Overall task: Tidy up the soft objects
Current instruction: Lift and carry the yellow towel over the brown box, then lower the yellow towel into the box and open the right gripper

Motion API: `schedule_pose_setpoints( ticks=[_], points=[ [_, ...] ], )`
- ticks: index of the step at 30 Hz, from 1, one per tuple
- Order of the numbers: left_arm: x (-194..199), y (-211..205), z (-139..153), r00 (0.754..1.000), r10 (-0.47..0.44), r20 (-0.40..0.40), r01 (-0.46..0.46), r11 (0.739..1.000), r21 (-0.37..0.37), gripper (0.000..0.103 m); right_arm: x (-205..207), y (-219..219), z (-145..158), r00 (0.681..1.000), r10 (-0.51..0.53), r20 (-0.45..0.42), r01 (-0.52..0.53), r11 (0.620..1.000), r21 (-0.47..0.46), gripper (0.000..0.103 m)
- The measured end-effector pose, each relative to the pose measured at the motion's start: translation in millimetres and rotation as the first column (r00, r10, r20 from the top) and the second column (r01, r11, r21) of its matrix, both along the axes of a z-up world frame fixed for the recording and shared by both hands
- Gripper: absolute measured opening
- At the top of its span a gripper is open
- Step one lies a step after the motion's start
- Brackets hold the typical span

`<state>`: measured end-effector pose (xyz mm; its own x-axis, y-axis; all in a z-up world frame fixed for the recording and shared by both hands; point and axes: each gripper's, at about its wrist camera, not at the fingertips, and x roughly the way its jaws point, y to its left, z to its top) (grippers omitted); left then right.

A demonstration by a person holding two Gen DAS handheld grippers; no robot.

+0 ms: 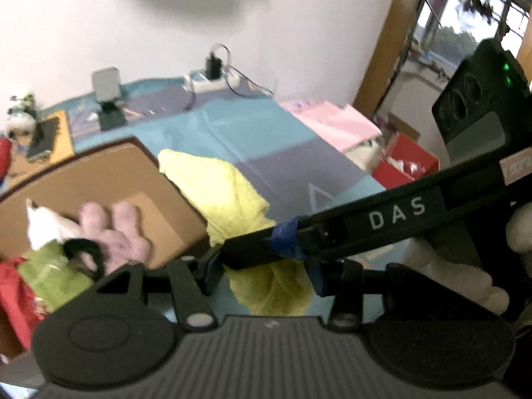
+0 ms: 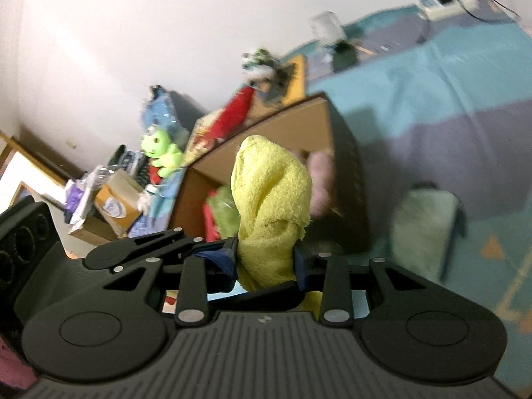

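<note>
Spread under everything is a teal and grey-purple sheet [image 1: 252, 133] on what looks like a bed, with a plain white wall behind. Going left to right, I am seeing an open brown cardboard box [image 1: 109, 169] already holding soft things: a red cloth [image 1: 13, 296], a green crinkly bundle [image 1: 50, 272] and a pale pink plush [image 1: 116, 229]. Just beside its right wall is hanging the fluffy yellow terry towel [image 2: 269, 206], draping partly over the box edge. My left tool [image 1: 266, 266] is reaching toward the towel's lower fold; its jaws are standing apart, but my right tool is crossing in front of them, so I cannot tell whether they are gripping any cloth. My right tool [image 2: 266, 259] is pinching the bunched towel between its blue-taped fingers. Farther right a grey-green fuzzy cushion [image 2: 425, 229] is lying on the sheet, well apart.

I judge the towel is going into the box next. To do it well, I should be lifting high enough that the trailing corner clears the cardboard rim, then lowering over the free centre before letting go.
</note>
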<state>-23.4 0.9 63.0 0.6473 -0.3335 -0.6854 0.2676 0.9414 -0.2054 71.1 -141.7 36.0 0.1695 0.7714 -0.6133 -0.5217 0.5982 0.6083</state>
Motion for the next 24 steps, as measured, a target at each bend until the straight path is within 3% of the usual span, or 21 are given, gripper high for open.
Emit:
schedule_pose_setpoints(
  ticks=[8,14,24],
  points=[
    [12,51,23,0.99,0.119,0.072,-0.12,0.993,0.015,0.047,23,60,17,0.991,0.081,0.103,-0.084,0.996,0.027,0.018],
    [37,91,19,0.979,0.188,0.08,-0.191,0.981,0.036,0.05,48,99,4,0.987,0.104,0.121,-0.107,0.994,0.019,0.018],
    [74,140,-35,0.966,0.249,-0.068,-0.248,0.969,0.009,0.052,70,139,-52,0.996,0.085,0.003,-0.084,0.994,-0.073,0.018]
  ],
)
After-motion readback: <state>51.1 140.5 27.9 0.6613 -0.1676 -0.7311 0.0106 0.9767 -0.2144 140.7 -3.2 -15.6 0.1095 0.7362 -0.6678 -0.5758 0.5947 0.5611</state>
